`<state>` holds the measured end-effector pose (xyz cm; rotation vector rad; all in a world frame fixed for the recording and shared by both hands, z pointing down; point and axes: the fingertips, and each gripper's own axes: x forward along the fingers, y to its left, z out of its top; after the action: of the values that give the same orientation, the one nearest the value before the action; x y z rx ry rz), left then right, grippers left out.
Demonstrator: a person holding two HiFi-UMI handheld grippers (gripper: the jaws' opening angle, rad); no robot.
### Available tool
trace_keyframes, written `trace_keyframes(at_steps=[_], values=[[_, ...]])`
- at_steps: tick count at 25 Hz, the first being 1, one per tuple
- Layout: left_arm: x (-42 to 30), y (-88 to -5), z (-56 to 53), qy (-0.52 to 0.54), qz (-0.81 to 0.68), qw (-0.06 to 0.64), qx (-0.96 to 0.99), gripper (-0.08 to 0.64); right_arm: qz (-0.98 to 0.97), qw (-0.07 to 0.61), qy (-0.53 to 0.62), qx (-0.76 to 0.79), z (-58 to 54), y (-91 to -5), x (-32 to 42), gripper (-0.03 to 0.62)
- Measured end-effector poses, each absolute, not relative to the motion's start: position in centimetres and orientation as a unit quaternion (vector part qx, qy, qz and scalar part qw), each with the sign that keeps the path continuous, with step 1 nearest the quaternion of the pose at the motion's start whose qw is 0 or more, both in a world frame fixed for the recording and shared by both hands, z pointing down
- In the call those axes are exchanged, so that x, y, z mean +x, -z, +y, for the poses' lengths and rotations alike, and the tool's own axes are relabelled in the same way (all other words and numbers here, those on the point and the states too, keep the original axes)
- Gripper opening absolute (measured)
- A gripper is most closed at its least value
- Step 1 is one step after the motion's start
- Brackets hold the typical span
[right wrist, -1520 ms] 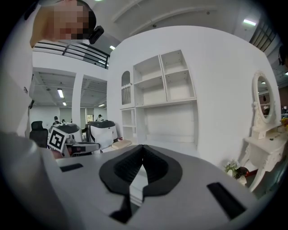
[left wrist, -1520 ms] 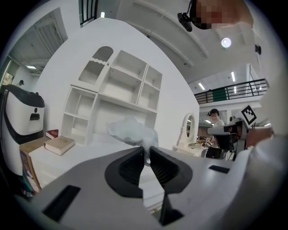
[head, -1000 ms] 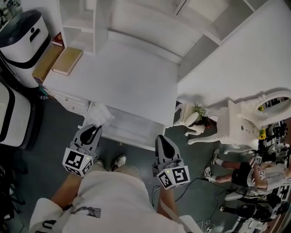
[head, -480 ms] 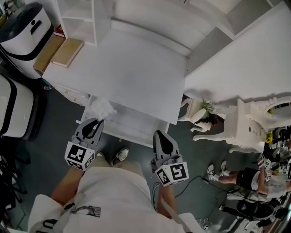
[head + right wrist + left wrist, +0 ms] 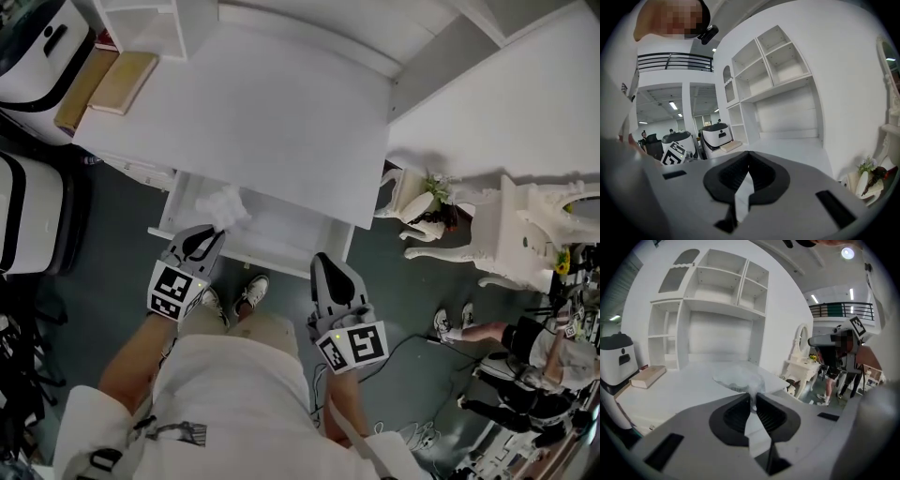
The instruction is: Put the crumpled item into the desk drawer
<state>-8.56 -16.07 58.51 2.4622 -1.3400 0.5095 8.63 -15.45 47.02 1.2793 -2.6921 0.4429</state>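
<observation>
The crumpled item [image 5: 225,203] is a wad of thin white film. My left gripper [image 5: 212,232] is shut on it and holds it over the left part of the open desk drawer [image 5: 281,232], which sticks out from under the white desk top [image 5: 253,112]. In the left gripper view the wad [image 5: 738,378] bulges out beyond the closed jaw tips of the left gripper [image 5: 752,397]. My right gripper [image 5: 322,260] hovers by the drawer's front right corner, shut and empty; in its own view the right gripper [image 5: 749,154] faces the desk top.
Two flat books [image 5: 97,82] lie on the desk's far left, beside a white and black appliance [image 5: 33,42]. An ornate white side table [image 5: 539,234] and a small plant [image 5: 438,194] stand right of the desk. My shoes [image 5: 251,289] are below the drawer front.
The left gripper has carried the wad a little forward, from the drawer's front left corner to over its inside. The right gripper has kept its place by the drawer front.
</observation>
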Motion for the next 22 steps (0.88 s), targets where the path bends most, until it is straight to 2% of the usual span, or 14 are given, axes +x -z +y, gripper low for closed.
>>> trace_keyframes(at_steps=[7, 22], values=[[-7.4, -64.0, -16.1, -0.240, -0.415, 0.185, 0.858, 0.049, -0.881, 0.069, -0.159, 0.439, -15.1, -48.4, 9.4, 0.009], [-5.9, -71.4, -18.2, -0.375, -0.297, 0.189, 0.858, 0.049, -0.867, 0.073, -0.171, 0.462, -14.7, -49.5, 10.8, 0.009]])
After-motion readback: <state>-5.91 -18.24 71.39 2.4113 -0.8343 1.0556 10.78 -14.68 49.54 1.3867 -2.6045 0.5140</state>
